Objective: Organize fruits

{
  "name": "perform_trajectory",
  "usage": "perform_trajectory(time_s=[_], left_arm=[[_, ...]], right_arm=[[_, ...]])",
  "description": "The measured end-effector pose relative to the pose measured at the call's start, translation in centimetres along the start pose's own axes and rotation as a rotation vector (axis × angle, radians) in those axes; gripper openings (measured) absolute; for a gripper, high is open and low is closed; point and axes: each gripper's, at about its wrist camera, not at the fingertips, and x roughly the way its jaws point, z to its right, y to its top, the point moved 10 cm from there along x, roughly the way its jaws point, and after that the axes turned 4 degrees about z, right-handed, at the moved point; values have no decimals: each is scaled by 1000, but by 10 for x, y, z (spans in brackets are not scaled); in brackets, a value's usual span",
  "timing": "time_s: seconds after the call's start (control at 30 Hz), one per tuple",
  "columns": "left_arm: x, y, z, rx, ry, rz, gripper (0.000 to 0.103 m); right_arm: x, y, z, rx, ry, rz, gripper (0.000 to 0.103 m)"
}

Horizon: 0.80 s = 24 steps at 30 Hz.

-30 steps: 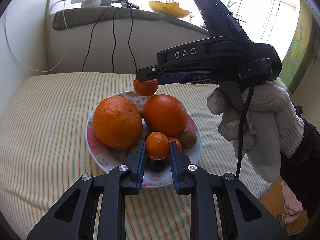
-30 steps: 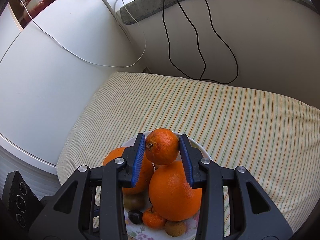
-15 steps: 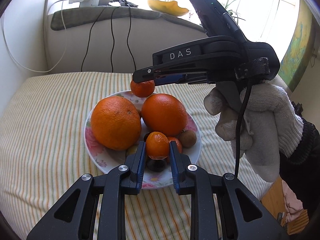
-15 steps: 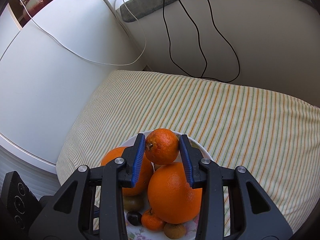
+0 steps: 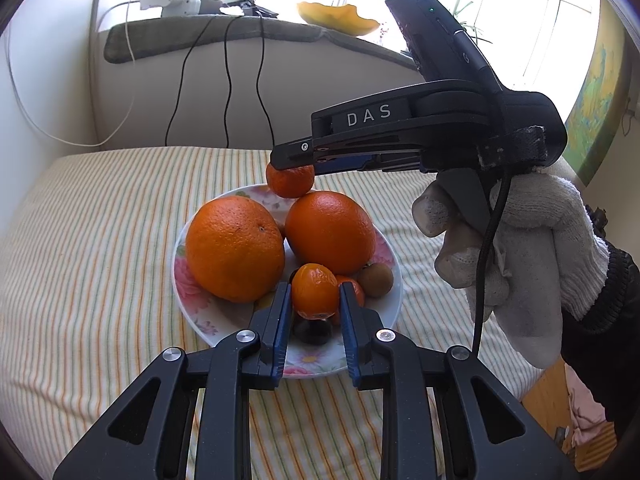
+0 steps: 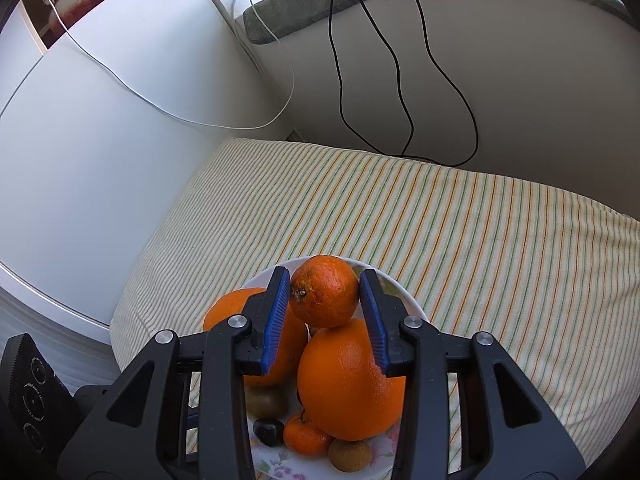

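Striped cloth [image 5: 100, 240] over the table, pale wall behind with black cables [image 6: 372, 60] hanging from a grey-padded sill [image 5: 208, 32], white cabinet [image 6: 100, 120] to one side. Floral plate [image 5: 192, 300] near the middle of the cloth, loaded with two large oranges [image 5: 235, 248], a kiwi [image 5: 376, 279], a dark round fruit [image 5: 312, 330] and small citrus. Left gripper [image 5: 314, 300] clamped on a small mandarin [image 5: 314, 290], held just above the plate's near side. Right gripper [image 6: 325, 294] closed around a second mandarin [image 6: 325, 291], poised over the plate's far edge and apparently touching the top of one large orange; contact not certain. Both mandarins likely light, with thin, soft skin: best pinched across the widest part, gently, to avoid bruising or squirting out of the ribbed blue pads [image 6: 276, 320]. Large oranges heavier, round and prone to rolling if nudged. Crowded plate, little bare space left; any set-down risks pushing the kiwi or dark fruit over the rim. White-gloved hand [image 5: 520, 264] and the right tool's body close above the pile, narrowing room for the left.
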Motion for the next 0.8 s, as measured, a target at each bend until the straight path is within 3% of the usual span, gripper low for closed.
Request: perform_trajectory(time_s=[0.07,0.13,0.2,0.3,0.33,0.53,0.8], left_arm=[[0,0,0,-1,3,0,23],[-1,0,0,-4,4,4,32],[-3,1,0,-4,3,7,33],[-6,2,-1,-7,10,17,54],[-7,2,-1,-6,11,22,54],[-10,2,-1,-3,20,26,59],[-13,5,-4,1,27,33,59]], right_arm=[[-1,0,0,-1,2,1,43],[-3,0,0,-4,2,7,49],[-6,0,1,-7,-3,13,49],[-10,2,2,-1,-2,22,55],[-12,2,2,-2,-2,28,65],[-26,5,1,-8,-11,62,78],[-41,6,-5,-46,-38,93,78]])
